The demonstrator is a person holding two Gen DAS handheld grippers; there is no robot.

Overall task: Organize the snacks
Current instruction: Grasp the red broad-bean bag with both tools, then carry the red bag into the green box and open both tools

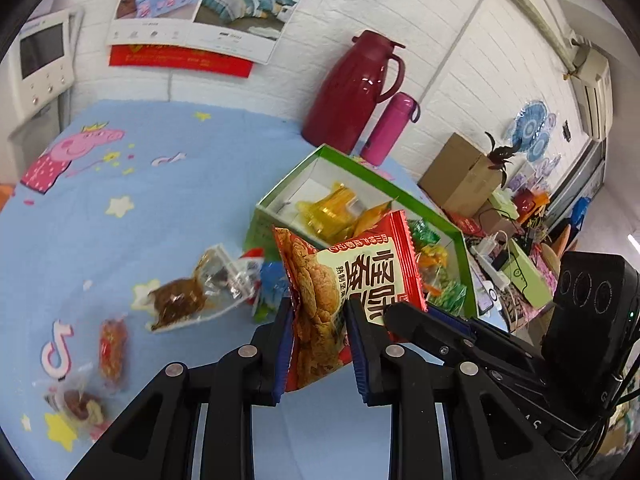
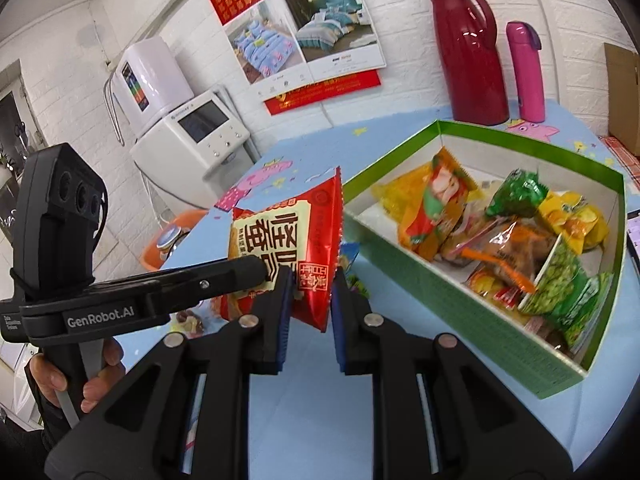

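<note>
Left gripper (image 1: 318,320): we see its blue-padded fingers closed on the lower part of the red snack packet (image 1: 348,280), holding it clear of the table.
Right gripper (image 2: 310,300): we see its fingers narrowed around the bottom corner of the same red snack packet (image 2: 296,252); both pads touch the wrapper.
Red snack packet: held upright between both grippers, just beside the near-left wall of the green box (image 2: 492,320), not inside it.
Green box: open-topped, white inside, standing on the blue tablecloth (image 1: 160,200); we count several yellow, green and orange packets in it.
Loose snacks: a clear packet with a brown piece (image 1: 188,296), a small red-wrapped piece (image 1: 113,350) and another clear-wrapped sweet (image 1: 78,404) lie on the cloth, left of the box.
Background: a dark red jug (image 2: 468,44) and a pink flask (image 2: 526,72) stand side by side at the wall behind the box.
Hand (image 2: 76,376): we see it gripping the left gripper's handle.
</note>
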